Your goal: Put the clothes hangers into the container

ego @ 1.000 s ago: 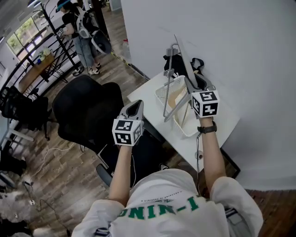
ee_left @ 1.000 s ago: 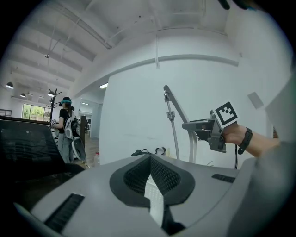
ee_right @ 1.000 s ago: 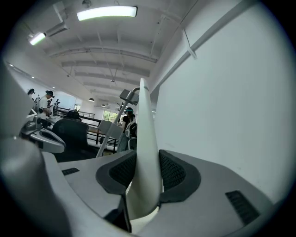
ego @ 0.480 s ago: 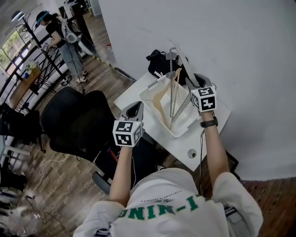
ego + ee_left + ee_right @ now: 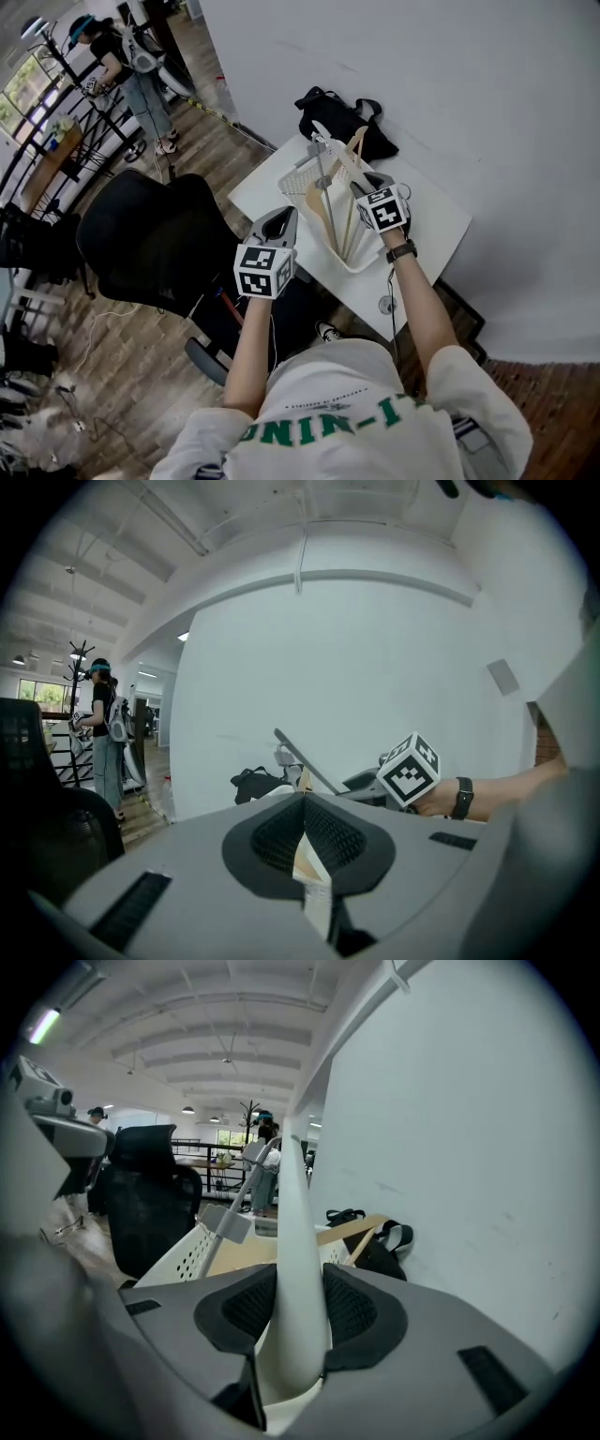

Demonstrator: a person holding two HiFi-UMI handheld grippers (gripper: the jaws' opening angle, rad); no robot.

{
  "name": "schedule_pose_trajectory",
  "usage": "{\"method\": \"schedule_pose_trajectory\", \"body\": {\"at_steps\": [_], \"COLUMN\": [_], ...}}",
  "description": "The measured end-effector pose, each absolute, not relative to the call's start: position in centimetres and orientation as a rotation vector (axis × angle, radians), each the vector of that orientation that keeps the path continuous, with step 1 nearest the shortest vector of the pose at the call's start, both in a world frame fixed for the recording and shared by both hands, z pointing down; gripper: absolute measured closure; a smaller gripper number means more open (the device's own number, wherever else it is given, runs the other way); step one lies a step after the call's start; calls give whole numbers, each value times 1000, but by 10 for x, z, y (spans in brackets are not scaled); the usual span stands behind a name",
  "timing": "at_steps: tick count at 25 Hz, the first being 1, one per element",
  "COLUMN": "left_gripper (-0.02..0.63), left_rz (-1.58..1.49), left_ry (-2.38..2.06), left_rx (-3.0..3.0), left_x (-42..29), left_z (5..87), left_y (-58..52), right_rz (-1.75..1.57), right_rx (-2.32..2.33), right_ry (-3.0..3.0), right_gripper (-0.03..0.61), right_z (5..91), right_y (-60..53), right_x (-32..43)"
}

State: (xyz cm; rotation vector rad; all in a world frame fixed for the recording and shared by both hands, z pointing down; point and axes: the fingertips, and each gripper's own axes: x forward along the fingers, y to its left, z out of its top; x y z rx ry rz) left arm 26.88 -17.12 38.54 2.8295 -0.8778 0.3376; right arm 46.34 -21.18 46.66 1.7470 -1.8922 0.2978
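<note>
Jaws of right gripper (image 5: 362,184) clamped on white hanger (image 5: 298,1269) at white basket (image 5: 298,175) on counter (image 5: 433,228); left gripper (image 5: 281,219) jaws together, empty

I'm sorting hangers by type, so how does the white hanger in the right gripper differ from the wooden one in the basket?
The white hanger is clamped between the jaws of the right hand-held gripper, while the wooden hanger sits free in the basket. The white hanger looks like pale plastic; the wooden hanger is tan. Both are at the same white basket.
</note>
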Motion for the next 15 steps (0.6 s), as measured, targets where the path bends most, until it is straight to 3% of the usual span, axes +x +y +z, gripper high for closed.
{"method": "schedule_pose_trajectory", "body": {"at_steps": [7, 8, 10, 11, 15], "left_gripper": [600, 600, 600, 600, 600], "left_rz": [358, 359, 360, 361, 369], "left_ry": [-894, -896, -899, -899, -912], "left_rx": [2770, 2766, 2759, 2755, 2738], "left_x": [257, 256, 255, 254, 244], "left_z": [404, 405, 408, 409, 415], "left_y": [-166, -165, -162, -161, -154], "right_rz": [433, 461, 526, 535, 518], "right_rx": [1598, 1585, 1557, 1563, 1621], "right_ry": [-1865, -1875, -1887, -1885, -1886], "right_gripper": [415, 389, 200, 172, 157], "right_z": [537, 539, 541, 540, 531], "right_y": [-224, -227, -230, -230, -222], "right_x": [445, 442, 438, 438, 442]}}
